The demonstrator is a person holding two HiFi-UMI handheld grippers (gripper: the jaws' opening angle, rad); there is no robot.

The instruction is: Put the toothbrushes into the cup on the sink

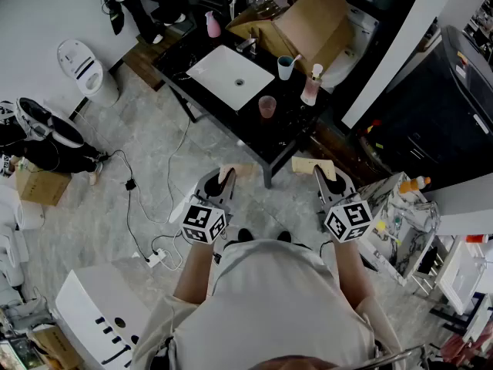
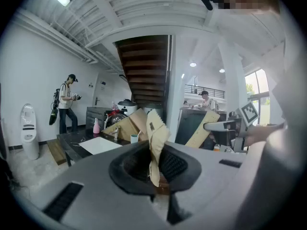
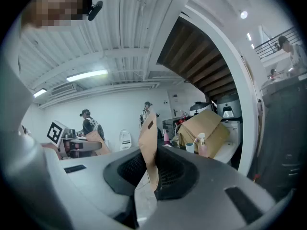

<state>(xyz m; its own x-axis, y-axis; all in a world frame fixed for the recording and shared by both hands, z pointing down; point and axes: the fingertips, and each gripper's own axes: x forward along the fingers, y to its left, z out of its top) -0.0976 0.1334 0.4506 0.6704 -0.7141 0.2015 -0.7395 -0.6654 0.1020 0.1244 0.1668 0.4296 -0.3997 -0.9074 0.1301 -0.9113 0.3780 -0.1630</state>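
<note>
Blue cup (image 1: 285, 68) stands on the table (image 1: 286, 132) just right of the sink (image 1: 231, 76), with a toothbrush (image 1: 293, 58) leaning in it. Pink cup (image 1: 266, 106) sits off the sink's front-right corner, pump bottle (image 1: 311, 88) further right. L gripper (image 1: 243, 169) and R gripper (image 1: 303, 164) are held well short of the sink, both clenched, nothing betw. jaws.

Counter (image 1: 296, 126): basin (image 1: 231, 76), blue cup (image 1: 286, 68), pink cup (image 1: 266, 107), maybe bottle (image 1: 311, 88).
</note>
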